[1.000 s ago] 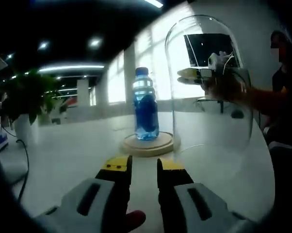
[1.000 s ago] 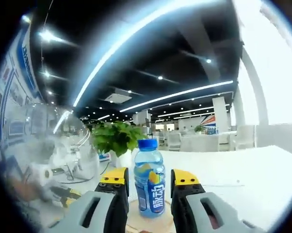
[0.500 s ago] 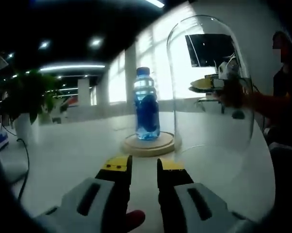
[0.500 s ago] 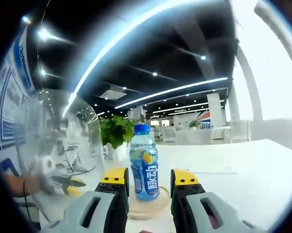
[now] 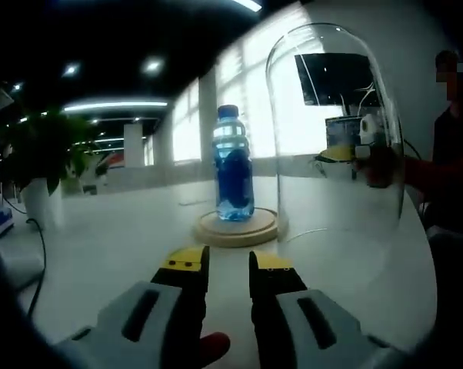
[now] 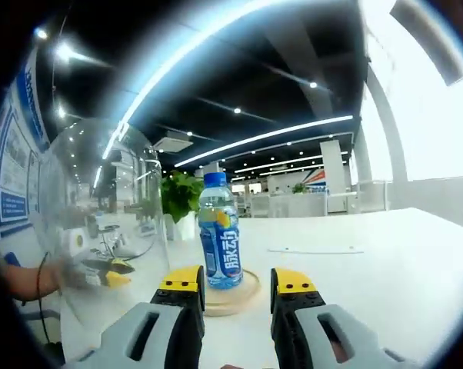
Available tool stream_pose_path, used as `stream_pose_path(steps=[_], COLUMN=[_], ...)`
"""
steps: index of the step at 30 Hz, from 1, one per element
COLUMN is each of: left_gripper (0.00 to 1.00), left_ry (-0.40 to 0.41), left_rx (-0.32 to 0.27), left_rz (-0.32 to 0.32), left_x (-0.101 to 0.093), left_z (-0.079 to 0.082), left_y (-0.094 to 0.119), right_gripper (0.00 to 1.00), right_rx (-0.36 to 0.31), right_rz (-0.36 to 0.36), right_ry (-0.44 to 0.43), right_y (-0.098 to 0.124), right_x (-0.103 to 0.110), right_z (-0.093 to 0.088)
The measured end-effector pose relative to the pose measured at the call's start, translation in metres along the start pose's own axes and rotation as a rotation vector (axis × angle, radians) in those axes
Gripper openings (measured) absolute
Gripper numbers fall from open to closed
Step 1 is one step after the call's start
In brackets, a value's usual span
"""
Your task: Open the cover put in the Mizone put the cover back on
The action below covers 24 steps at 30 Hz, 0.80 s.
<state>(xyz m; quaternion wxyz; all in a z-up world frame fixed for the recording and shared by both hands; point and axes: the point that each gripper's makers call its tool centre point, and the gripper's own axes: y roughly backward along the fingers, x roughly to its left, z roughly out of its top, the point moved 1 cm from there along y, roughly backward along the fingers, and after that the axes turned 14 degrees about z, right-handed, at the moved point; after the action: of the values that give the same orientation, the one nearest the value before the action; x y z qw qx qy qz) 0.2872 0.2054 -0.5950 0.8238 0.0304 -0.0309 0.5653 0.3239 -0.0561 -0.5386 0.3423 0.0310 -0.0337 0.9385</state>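
Standing upright on one round wooden base point(image 5: 238, 227), a single Mizone bottle point(image 5: 232, 165) with blue drink and a blue cap sits on the white table point(image 5: 116, 246), out in the open. One clear glass dome cover point(image 5: 335, 138) rests on the table just beside the base, to its right in the left gripper view and to its left in the right gripper view, where the same cover point(image 6: 101, 223), bottle point(image 6: 218, 234) and base point(image 6: 235, 296) appear. One potted green plant point(image 5: 39, 157) stands further off. The left gripper point(image 5: 227, 265) shows two yellow-tipped jaws set a narrow gap apart with nothing between them; the bottle lies ahead of them, nearly in line with the gap and well apart from the tips. The right gripper point(image 6: 238, 286) has its two jaws spread wider, also empty; the bottle stands ahead over the left jaw's tip, and the base lies just past the tips. Through the glass in the left gripper view, another gripper shows blurred.
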Motion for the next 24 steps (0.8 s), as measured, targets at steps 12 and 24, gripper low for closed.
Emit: stream_pose_path(steps=[12, 24], left_gripper=[0.16, 0.16], left_ry=[0.0, -0.005], left_rx=[0.003, 0.002], left_rz=[-0.001, -0.001], left_x=[0.002, 0.0], left_z=[-0.001, -0.001], left_y=[-0.001, -0.001], right_gripper=[0.26, 0.26], right_rx=[0.017, 0.027], right_rz=[-0.072, -0.078], right_ry=[-0.04, -0.043], right_y=[0.025, 0.034], right_x=[-0.014, -0.021], right_z=[-0.033, -0.05])
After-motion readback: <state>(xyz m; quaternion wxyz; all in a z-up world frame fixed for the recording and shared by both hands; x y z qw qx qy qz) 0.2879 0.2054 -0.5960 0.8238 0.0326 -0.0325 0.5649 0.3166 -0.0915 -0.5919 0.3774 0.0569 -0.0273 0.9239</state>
